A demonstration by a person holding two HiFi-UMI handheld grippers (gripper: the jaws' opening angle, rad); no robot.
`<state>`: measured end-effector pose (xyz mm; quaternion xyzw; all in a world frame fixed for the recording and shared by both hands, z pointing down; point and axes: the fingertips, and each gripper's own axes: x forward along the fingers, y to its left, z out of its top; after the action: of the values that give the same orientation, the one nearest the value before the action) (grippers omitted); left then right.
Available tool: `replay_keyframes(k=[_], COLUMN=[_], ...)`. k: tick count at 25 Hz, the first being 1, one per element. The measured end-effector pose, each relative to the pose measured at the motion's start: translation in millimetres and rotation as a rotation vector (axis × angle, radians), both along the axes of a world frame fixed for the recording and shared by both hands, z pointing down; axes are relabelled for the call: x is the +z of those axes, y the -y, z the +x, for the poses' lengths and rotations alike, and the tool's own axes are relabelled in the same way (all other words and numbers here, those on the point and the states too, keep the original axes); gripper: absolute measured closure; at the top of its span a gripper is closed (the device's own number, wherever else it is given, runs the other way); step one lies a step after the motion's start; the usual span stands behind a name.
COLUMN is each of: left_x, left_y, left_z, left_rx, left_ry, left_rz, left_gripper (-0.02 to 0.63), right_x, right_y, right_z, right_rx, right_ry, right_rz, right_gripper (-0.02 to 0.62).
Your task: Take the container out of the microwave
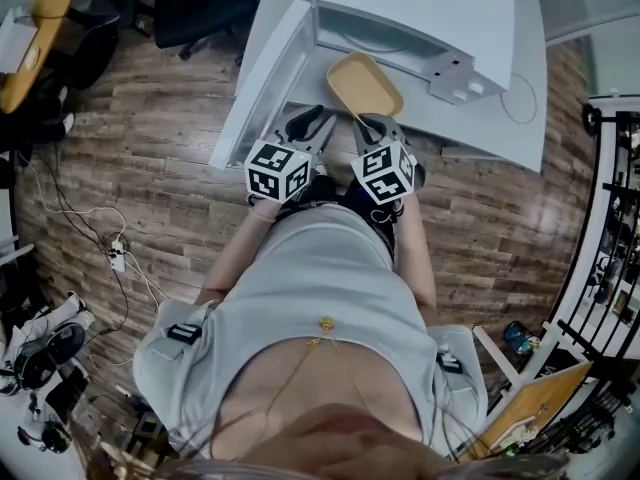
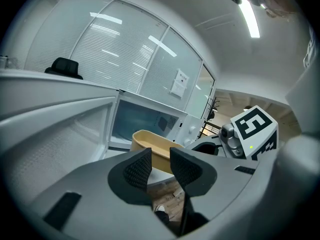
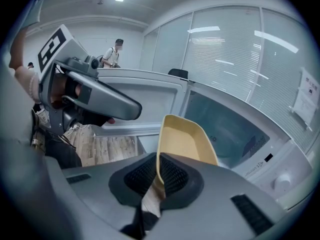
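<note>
Outside the microwave (image 1: 425,3), right gripper (image 3: 156,176) clamps the container (image 1: 365,85) by its rim — left gripper (image 2: 160,166) gapes empty.

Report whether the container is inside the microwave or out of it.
Out. The yellow container hangs in front of the microwave, clear of its cavity, its rim clamped in the right gripper. The door stands open.

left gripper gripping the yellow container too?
No: the left gripper has its jaws apart with nothing between them, and the container is pinched at its rim by the right gripper alone.
</note>
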<state>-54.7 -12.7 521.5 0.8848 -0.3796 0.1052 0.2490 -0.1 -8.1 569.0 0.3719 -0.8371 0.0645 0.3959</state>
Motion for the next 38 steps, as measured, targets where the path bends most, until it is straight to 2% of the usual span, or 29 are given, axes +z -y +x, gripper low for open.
replay_keyframes(k=[10,38], left_x=[6.6,6.8], left_y=[-7.5,8.7], left_z=[2.4,6.4], left_rx=[0.003,-0.014], left_ry=[0.016,-0.001], left_rz=[-0.017,-0.027], left_gripper=[0.488,0.488], right_x=[1.3,0.1], right_y=[-4.1,7.5], right_z=[-0.2,3.4], right_rx=[0.004,-0.011], right_ry=[0.008,-0.008], right_rz=[-0.006,-0.013], right_gripper=[0.565,0.566])
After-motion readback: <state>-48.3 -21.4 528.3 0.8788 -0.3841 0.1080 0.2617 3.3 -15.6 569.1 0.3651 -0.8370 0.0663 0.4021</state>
